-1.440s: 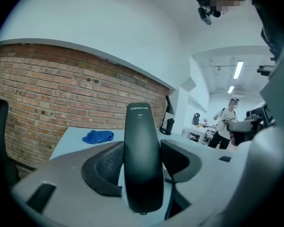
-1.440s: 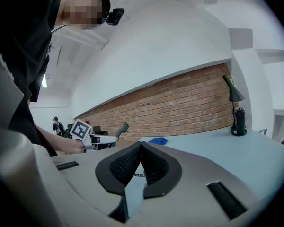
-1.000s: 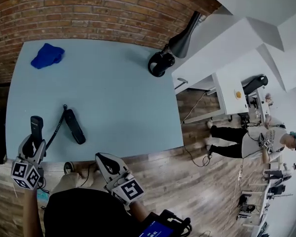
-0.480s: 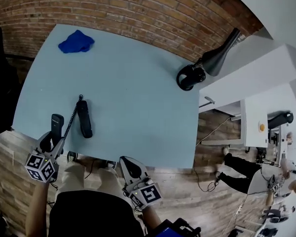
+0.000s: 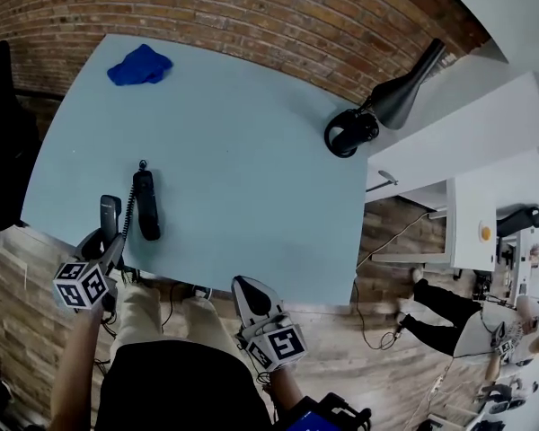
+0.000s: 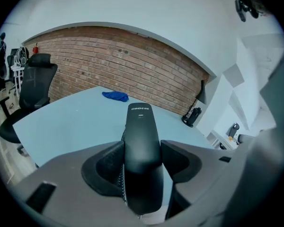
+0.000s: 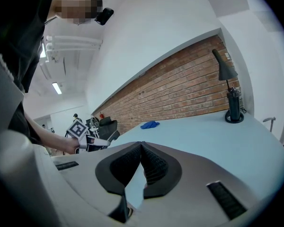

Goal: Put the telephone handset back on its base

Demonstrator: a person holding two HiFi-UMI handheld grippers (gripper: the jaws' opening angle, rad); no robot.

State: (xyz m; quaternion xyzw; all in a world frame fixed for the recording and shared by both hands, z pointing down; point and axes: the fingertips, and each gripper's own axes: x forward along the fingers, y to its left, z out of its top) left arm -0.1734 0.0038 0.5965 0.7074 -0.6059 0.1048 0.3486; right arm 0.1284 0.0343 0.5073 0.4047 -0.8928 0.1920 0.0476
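Observation:
A slim black telephone base (image 5: 145, 206) lies on the light blue table (image 5: 251, 160) near its front left edge. A coiled cord (image 5: 126, 227) runs from it to the black handset (image 5: 110, 215). My left gripper (image 5: 97, 251) is shut on that handset and holds it just left of the base, over the table's edge. In the left gripper view the handset (image 6: 142, 150) stands upright between the two pads (image 6: 106, 162). My right gripper (image 5: 250, 294) hangs off the table's front edge near my body, and its tips (image 7: 141, 146) meet with nothing between them.
A blue cloth (image 5: 140, 65) lies at the table's far left corner. A black desk lamp (image 5: 377, 113) stands at the far right corner. A black office chair (image 5: 2, 151) is left of the table, and white desks (image 5: 458, 178) stand to the right. A brick wall runs behind.
My left gripper has carried the handset to the right, closer to the base. The head view has shifted. The right gripper stays shut off the table's front edge.

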